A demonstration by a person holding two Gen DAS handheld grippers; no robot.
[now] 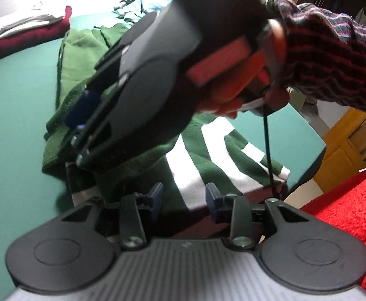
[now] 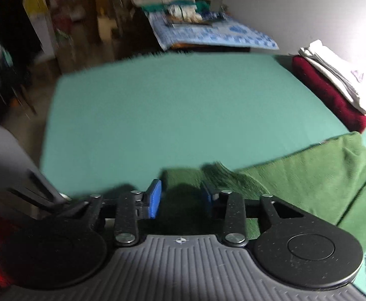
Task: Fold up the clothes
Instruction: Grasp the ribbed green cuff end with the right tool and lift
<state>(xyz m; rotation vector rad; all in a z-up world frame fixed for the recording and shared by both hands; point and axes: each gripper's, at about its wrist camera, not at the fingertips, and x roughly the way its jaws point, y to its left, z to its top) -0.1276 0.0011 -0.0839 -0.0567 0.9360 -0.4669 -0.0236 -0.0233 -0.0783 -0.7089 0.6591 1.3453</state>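
A dark green sweater with white stripes (image 1: 198,150) lies crumpled on the green table (image 1: 14,115). My left gripper (image 1: 185,195) is open just above the sweater's striped part near the table's front edge. My right gripper (image 2: 180,198) is open, its blue pads either side of the sweater's green cuff or hem (image 2: 183,178); the green body (image 2: 315,175) spreads to the right. In the left wrist view the right gripper (image 1: 82,115) crosses over the sweater, held by a hand in a striped sleeve (image 1: 333,50).
A folded stack, dark red under white (image 1: 27,30), sits at the table's far corner; it also shows in the right wrist view (image 2: 333,85). More green-striped clothes (image 1: 137,2) lie beyond. A red blanket (image 1: 353,210) is at right. A cluttered side table (image 2: 208,30) stands behind.
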